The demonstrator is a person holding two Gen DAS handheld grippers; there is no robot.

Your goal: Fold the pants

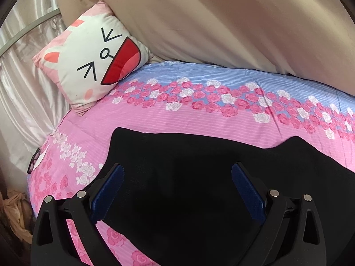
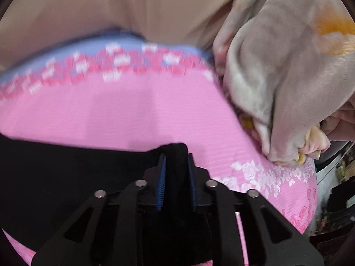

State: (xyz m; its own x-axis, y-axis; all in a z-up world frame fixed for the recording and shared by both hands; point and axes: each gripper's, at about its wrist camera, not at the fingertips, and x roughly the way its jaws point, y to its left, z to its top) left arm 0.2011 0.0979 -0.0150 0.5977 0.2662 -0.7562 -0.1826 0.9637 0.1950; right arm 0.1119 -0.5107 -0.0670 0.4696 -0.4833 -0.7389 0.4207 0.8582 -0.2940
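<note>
Black pants (image 1: 188,188) lie spread on a pink and blue flowered bedsheet (image 1: 177,119). My left gripper (image 1: 177,168) is open, its blue pads wide apart, just above the pants with nothing held. In the right wrist view the pants (image 2: 66,177) stretch to the left over the pink sheet (image 2: 133,110). My right gripper (image 2: 176,157) is shut on a raised corner of the pants, which sticks up between the blue pads (image 2: 161,177). The right view is blurred by motion.
A white and pink cat-face pillow (image 1: 93,59) leans at the far left by a satin curtain (image 1: 24,84). A beige wall (image 1: 221,22) runs behind the bed. Dark glasses (image 1: 33,160) lie at the bed's left edge. A bunched grey blanket (image 2: 277,77) sits at the right.
</note>
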